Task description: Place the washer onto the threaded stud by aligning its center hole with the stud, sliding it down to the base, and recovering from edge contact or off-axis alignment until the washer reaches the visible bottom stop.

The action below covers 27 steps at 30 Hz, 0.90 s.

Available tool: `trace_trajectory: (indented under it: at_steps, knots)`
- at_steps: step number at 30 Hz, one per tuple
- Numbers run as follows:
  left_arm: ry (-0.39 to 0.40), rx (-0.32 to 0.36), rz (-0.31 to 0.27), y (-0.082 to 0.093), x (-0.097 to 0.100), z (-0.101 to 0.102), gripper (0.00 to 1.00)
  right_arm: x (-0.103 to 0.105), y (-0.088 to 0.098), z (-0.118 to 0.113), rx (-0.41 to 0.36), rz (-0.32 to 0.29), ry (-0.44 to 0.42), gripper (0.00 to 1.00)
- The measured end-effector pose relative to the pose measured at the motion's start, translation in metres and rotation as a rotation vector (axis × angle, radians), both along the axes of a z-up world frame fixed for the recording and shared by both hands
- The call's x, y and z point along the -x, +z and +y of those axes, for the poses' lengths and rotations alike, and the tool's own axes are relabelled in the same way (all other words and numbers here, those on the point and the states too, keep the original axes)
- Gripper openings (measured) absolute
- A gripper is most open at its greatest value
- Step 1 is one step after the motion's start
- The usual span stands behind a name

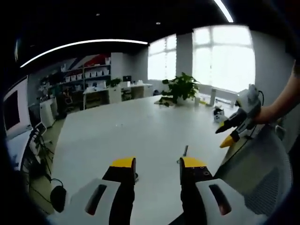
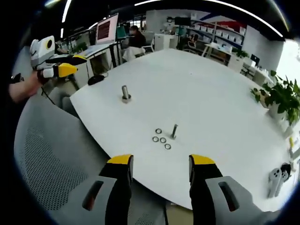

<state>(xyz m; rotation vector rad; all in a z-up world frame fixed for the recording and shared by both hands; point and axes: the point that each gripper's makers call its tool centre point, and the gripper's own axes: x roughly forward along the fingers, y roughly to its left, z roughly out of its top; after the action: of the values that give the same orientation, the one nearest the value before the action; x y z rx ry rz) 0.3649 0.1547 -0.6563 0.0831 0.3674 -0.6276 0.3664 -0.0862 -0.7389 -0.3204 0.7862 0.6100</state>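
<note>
Hidden or unclear: in the left gripper view we see only the top of a thin stud point(image 1: 185, 150) past the tip of our left gripper's point(image 1: 158, 163) right jaw; its base is cut off behind that jaw.
Writing: we make out a monitor point(image 2: 107, 29) with red lines of text at the far desks, too small to read; no brand or label is legible to us.
Washers: we count four small rings point(image 2: 161, 138) lying flat on the white table point(image 2: 206, 89), clustered just beside the thin threaded stud point(image 2: 174, 131); none sits on it.
Studs: we count two, the thin one upright near the washers and a thicker bolt point(image 2: 125, 93) standing upright on its base, well apart towards the table's edge.
Left gripper: jaws stand wide apart with nothing between them; it also shows at the left of the right gripper view point(image 2: 70, 65), where its yellow tips look close together.
Right gripper point(image 2: 161, 161): jaws spread wide, empty, above the table's near edge and a grey mesh chair point(image 2: 51, 154).
Right gripper seen from the left view point(image 1: 228, 133): held in a hand point(image 1: 267, 114) off the table's side.
Plant: one potted plant point(image 1: 180, 88) stands at the table's far end.
</note>
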Motion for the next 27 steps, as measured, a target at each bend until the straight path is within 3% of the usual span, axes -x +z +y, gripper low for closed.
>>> trace_trajectory:
  at_steps: [3, 18, 27]
  knots:
    - [-0.010, -0.004, -0.006, 0.000, 0.001, -0.003, 0.36, -0.006, -0.007, 0.004, 0.001, 0.006, 0.011, 0.50]
    - [-0.012, -0.048, -0.002, -0.006, 0.003, -0.003, 0.34, -0.019, -0.085, 0.030, 0.071, 0.117, 0.133, 0.47]
    - [0.006, -0.038, 0.006, -0.007, 0.000, 0.001, 0.34, -0.036, -0.096, 0.033, 0.062, 0.130, 0.085, 0.44]
